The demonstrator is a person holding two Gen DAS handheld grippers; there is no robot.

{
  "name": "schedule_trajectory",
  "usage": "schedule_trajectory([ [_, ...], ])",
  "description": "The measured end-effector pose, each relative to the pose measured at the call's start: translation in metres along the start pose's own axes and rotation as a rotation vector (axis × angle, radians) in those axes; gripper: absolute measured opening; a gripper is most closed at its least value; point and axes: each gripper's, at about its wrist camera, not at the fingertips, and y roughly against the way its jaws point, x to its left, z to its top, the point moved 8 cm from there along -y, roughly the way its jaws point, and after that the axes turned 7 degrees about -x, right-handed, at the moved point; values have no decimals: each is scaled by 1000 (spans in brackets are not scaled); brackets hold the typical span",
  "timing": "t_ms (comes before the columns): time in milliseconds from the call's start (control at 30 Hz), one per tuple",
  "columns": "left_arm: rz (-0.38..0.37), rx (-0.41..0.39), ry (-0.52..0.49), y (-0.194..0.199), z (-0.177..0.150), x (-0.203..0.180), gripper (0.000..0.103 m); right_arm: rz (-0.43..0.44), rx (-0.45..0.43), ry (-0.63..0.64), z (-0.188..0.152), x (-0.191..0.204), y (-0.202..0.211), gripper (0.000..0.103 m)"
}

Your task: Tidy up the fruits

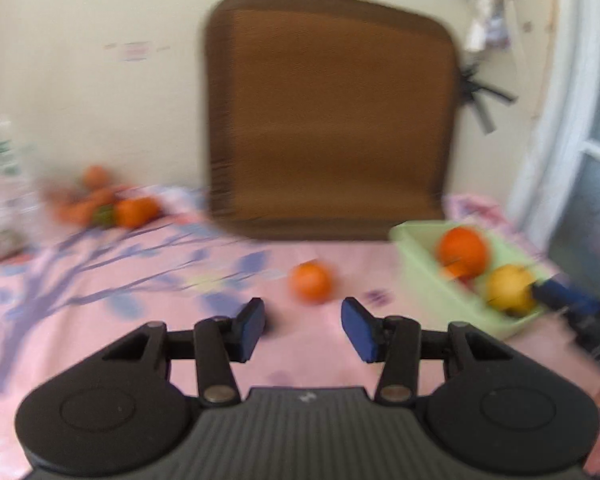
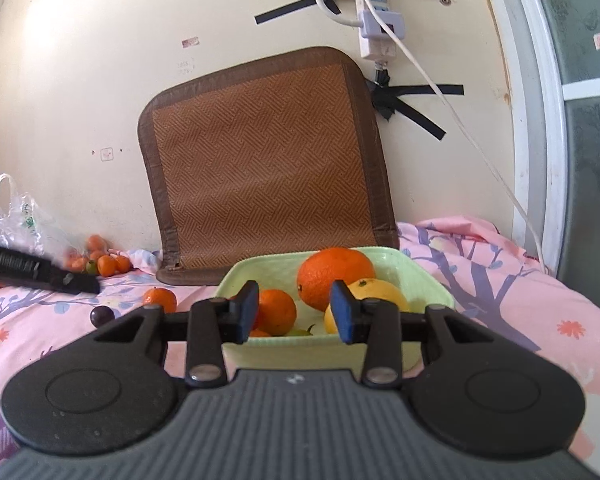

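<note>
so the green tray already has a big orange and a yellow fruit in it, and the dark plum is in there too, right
Not quite. The green tray does hold the big orange and the yellow fruit, but the dark plum is outside it, lying on the pink sheet left of the tray near a small orange. The right wrist view shows this.

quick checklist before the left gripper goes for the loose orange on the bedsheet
1. Left gripper jaws apart, nothing between: ok.
2. Loose orange ahead of the left gripper, clear of other fruit: ok.
3. Green basket has room beside the big orange: ok.
4. Right gripper empty, at the basket's near rim, may block the drop: not ok.
5. Left view sharp enough to aim: not ok, blurred.
</note>
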Motion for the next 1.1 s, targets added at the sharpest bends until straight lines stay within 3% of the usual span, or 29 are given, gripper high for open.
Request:
schedule_trajectory([
  [167,144,53,-8,10,-34,39,44,34,-35,30,3,10,5,42],
  [367,196,49,3,14,-39,48,45,145,38,32,-2,42,13,42],
  [600,205,49,40,16,-42,57,45,295,153,4,-16,99,15,42],
  [733,206,44,51,17,-42,59,45,304,265,-11,-38,113,6,42],
  [1100,182,8,29,22,-39,52,45,244,259,-26,-39,107,7,42],
])
